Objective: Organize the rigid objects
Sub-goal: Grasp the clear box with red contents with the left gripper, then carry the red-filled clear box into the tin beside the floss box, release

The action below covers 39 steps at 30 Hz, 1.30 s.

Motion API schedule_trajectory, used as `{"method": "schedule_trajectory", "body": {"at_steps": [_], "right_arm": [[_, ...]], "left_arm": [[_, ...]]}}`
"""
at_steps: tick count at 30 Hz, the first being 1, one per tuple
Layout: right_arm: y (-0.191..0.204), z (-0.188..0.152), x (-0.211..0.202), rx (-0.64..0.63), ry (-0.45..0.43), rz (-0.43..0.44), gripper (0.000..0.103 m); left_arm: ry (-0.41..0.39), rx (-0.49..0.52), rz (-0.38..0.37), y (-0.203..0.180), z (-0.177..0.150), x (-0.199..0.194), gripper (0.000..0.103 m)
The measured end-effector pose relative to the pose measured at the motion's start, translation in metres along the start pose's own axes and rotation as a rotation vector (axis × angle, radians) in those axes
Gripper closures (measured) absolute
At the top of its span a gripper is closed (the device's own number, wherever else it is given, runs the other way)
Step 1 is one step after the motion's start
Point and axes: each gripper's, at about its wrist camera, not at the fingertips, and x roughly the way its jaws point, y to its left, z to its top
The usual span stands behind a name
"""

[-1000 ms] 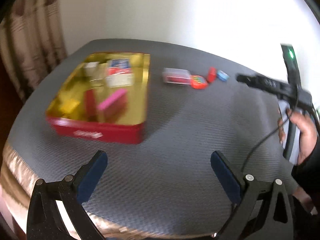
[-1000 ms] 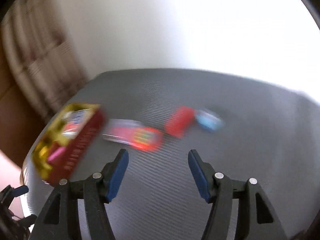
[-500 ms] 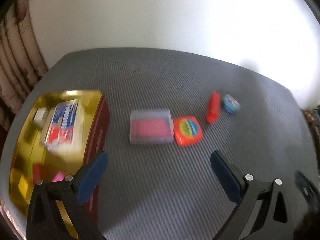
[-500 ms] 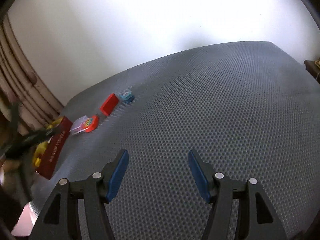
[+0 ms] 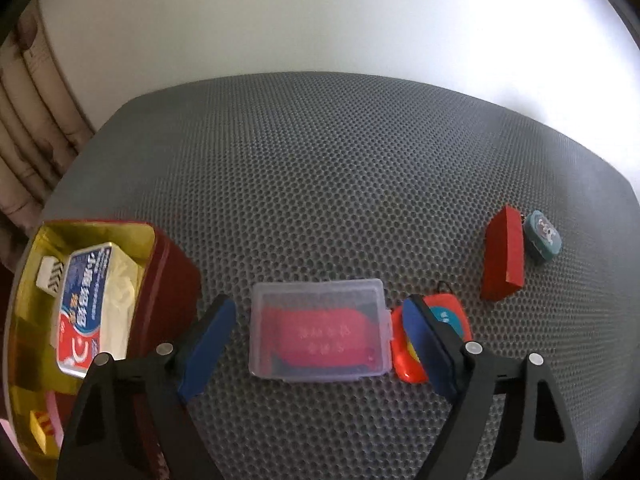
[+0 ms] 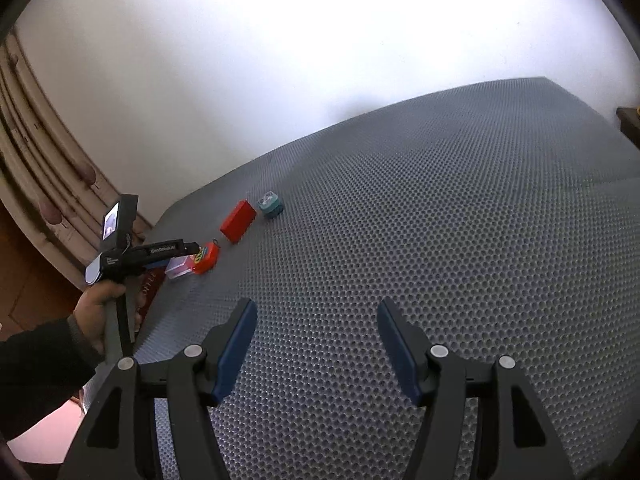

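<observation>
A clear plastic case [image 5: 320,330] with a red card inside lies on the grey mat. My left gripper [image 5: 320,316] is open, its blue fingers on either side of the case, not touching it. An orange-red square toy [image 5: 434,338] lies just right of the case, partly behind my right finger. A red block [image 5: 504,258] and a teal round box [image 5: 542,236] lie further right. The red tin with gold inside [image 5: 164,264] holds a toothpaste box [image 5: 90,304] and small items. My right gripper [image 6: 316,320] is open and empty over bare mat, far from the objects [image 6: 238,220].
The grey honeycomb mat [image 5: 340,160] covers the table. A white wall runs behind it and a curtain [image 5: 28,120] hangs at the left. The person's hand holding the left gripper [image 6: 100,304] shows in the right wrist view.
My left gripper has moved forward and down so the clear case now lies between its fingers. The right gripper has held its place over the bare mat.
</observation>
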Motion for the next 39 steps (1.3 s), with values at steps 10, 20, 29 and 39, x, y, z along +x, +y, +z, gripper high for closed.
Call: {"method": "schedule_trajectory", "body": {"at_steps": [10,20,29,39], "right_arm": [[-0.006,-0.002,-0.004,0.034,0.007,0.003,0.039],[-0.007,0.0,-0.01,0.046,-0.003,0.012,0.039],[0.001,0.003,-0.013,0.032,-0.018,0.022,0.039],[0.007,0.006,-0.023,0.025,-0.035,0.029,0.039]], "left_arm": [[0.004,0.005,-0.001,0.007,-0.011,-0.007,0.018],[-0.033,0.003,-0.088,0.017,-0.015,-0.04,0.037],[-0.27,0.092,-0.115,0.017,0.02,-0.15,0.037],[-0.436,0.107,-0.027,0.059,0.036,-0.24,0.037]]}}
